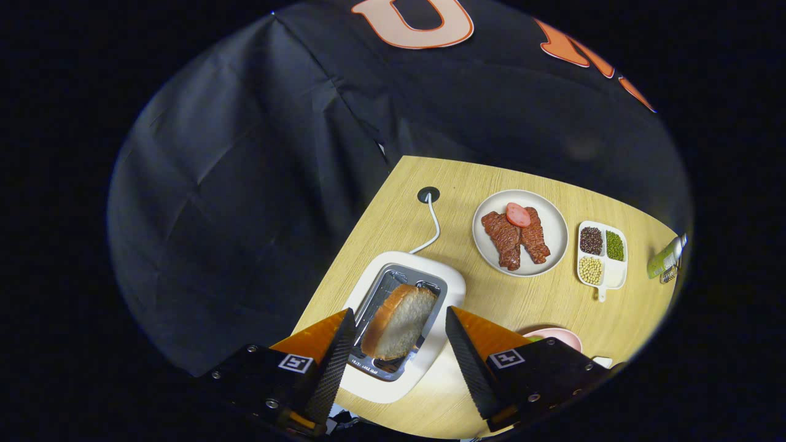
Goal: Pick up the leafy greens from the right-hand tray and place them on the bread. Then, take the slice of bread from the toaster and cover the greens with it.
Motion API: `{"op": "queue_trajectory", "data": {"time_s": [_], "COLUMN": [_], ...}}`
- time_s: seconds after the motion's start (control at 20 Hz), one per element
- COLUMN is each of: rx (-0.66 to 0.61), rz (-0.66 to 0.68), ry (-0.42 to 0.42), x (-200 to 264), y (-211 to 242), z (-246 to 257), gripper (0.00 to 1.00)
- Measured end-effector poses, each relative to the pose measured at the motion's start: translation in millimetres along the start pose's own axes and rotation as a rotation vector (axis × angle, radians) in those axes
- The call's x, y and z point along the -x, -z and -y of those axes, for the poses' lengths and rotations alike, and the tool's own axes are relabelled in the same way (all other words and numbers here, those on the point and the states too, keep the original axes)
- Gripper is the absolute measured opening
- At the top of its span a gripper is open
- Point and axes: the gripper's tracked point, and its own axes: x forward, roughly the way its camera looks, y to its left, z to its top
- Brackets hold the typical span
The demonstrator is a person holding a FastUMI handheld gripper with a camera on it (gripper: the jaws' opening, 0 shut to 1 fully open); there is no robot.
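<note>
Between the spread tongs (399, 334), bread slice (399, 322) seemingly untouched in toaster (442, 285).

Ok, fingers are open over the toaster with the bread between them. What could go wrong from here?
1. The tan-crusted bread slice leans tilted in the slot of the white toaster, so the open gripper may pinch only a corner and drop it.
2. A finger could catch the metal slot rim and drag the toaster.
3. The white power cord may tug if the toaster shifts.
</note>
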Motion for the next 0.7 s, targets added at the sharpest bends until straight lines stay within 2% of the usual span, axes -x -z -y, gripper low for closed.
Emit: {"op": "queue_trajectory", "data": {"time_s": [0.15,0.3,0.5,0.7], "rx": [-0.029,-0.037,-0.028,-0.054], "rz": [-0.028,-0.054,-0.088,-0.107], "ry": [0.018,0.028,0.049,-0.004], "x": [-14.6,-20.5,-23.8,-22.3], "y": [-2.1,2.0,11.8,17.7], "z": [3.9,7.0,15.9,8.3], "gripper": [0.84,0.73,0.51,0.29]}}
